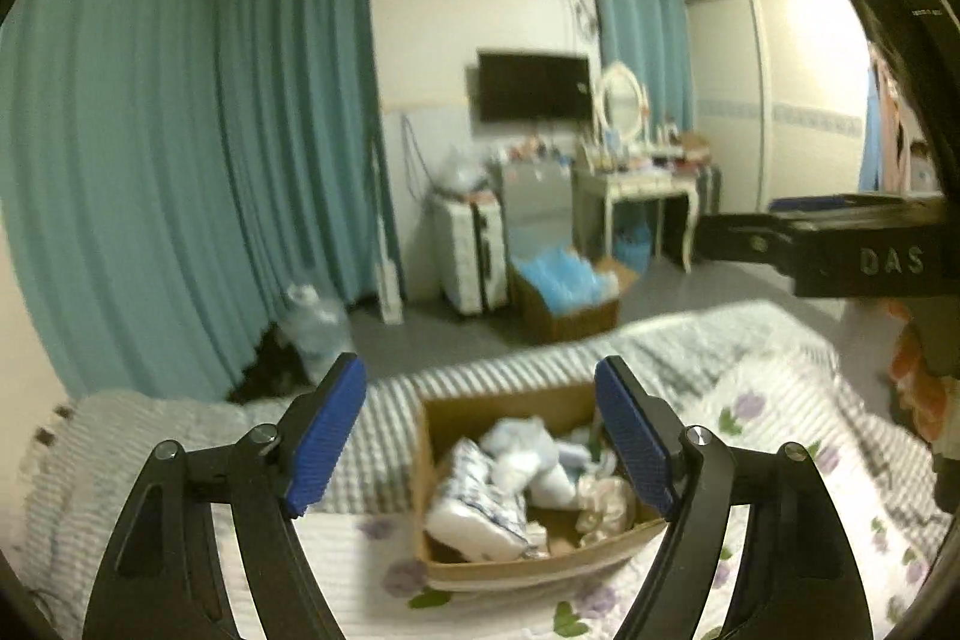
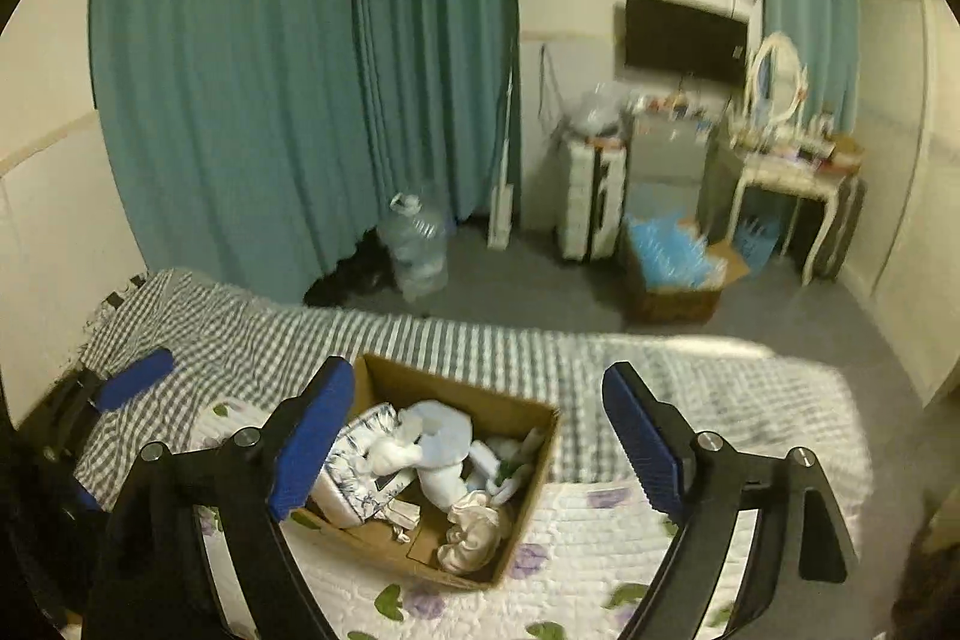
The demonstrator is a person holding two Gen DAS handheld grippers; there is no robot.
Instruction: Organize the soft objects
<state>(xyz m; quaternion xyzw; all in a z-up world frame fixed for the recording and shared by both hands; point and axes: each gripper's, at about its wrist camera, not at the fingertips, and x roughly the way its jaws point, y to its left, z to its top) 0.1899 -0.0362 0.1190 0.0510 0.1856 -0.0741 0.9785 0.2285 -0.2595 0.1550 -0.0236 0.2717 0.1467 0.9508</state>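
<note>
Both tools, left (image 1: pixel 480 436) and right (image 2: pixel 477 439), hang spread and empty above the cardboard box's (image 2: pixel 528 490) rim.

left wrist: above bed, facing room | right wrist: same | shared: cardboard box (image 1: pixel 516 562)

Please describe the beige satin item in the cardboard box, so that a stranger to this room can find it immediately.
On the bed, an open cardboard box sits on the floral quilt. The satin item lies in the box's near corner, toward the right gripper. Unlike the white and pale blue things beside it, it is shiny, beige and crumpled.
</note>
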